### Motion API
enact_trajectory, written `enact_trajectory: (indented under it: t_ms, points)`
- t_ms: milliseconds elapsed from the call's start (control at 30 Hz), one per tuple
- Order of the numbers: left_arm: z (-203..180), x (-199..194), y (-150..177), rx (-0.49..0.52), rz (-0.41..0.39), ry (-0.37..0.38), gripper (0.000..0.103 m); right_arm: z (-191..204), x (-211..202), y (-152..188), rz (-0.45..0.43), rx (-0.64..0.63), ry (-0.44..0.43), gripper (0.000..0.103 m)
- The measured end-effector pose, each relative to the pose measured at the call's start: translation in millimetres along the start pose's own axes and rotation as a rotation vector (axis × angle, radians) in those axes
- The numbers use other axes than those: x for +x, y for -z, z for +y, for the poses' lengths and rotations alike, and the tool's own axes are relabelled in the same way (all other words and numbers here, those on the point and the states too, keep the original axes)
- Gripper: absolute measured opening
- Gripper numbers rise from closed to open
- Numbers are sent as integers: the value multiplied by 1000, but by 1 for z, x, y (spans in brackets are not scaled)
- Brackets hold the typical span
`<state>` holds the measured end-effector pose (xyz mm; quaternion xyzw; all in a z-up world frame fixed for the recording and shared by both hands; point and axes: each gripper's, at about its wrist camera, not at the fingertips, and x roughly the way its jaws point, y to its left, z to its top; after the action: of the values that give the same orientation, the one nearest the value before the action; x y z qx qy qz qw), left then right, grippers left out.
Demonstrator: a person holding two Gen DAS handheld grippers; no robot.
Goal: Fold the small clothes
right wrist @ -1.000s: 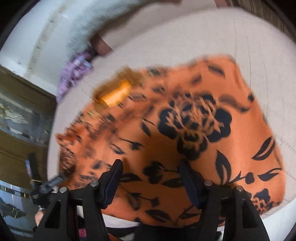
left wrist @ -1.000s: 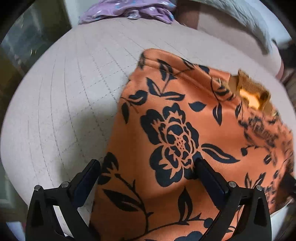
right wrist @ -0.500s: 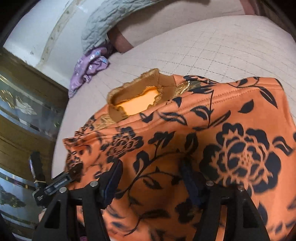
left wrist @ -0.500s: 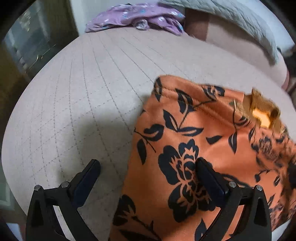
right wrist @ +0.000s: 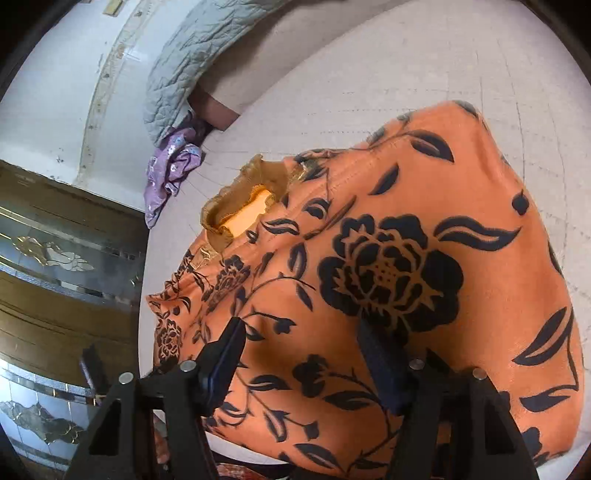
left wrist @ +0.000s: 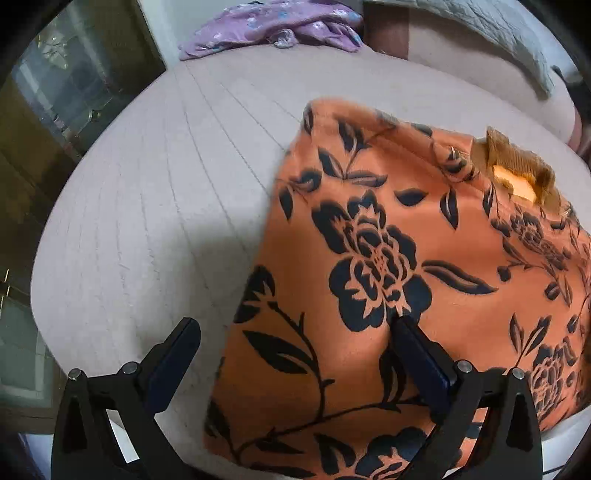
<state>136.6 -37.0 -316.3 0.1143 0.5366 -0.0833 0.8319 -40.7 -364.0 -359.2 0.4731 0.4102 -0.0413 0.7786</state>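
Note:
An orange garment [left wrist: 388, 258] with black flowers lies spread on the pale quilted bed [left wrist: 166, 184], its ruffled tan collar [left wrist: 517, 177] at the far side. My left gripper [left wrist: 295, 332] hovers open over the garment's left edge: one finger stands above bare bed, the other above the cloth. In the right wrist view the same garment [right wrist: 424, 240] fills the frame, collar [right wrist: 243, 206] to the upper left. My right gripper [right wrist: 303, 332] hangs over the cloth with its jaws closing slightly. The cloth lies under and between the fingers, and the pads do not press on it.
A crumpled purple garment [left wrist: 273, 26] lies at the bed's far end beside a grey quilt [left wrist: 498, 29]. Dark panelled doors with glass [right wrist: 55, 258] stand past the bed's left side. The bed's near edge runs just under both grippers.
The left gripper slid off to the left of the cloth and has come back over its edge. The right gripper swung across the garment. The garment itself lies as before.

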Motion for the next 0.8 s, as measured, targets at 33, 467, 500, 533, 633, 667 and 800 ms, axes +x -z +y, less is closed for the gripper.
enact_trajectory:
  t_ms: [33, 467, 500, 533, 633, 667, 800]
  points:
    - [4, -3, -1, -14, 5, 10, 103, 2, -3, 1, -5, -6, -1, 66]
    - [-36, -33, 26, 113, -22, 19, 103, -80, -109, 67, -74, 257, -194, 70]
    - [-41, -29, 24, 131, -25, -8, 103, -91, -110, 76, -69, 289, -195, 70]
    - [-45, -27, 24, 152, -34, -28, 103, -99, -110, 83, -64, 309, -186, 70]
    - [-50, -30, 20, 184, -23, -40, 103, -120, -104, 92, -61, 371, -184, 69]
    - [-52, -30, 16, 182, -8, -33, 103, -123, -101, 90, -77, 380, -194, 69]
    - [-39, -36, -4, 109, -7, 14, 103, -127, -91, 75, -146, 386, -212, 69]
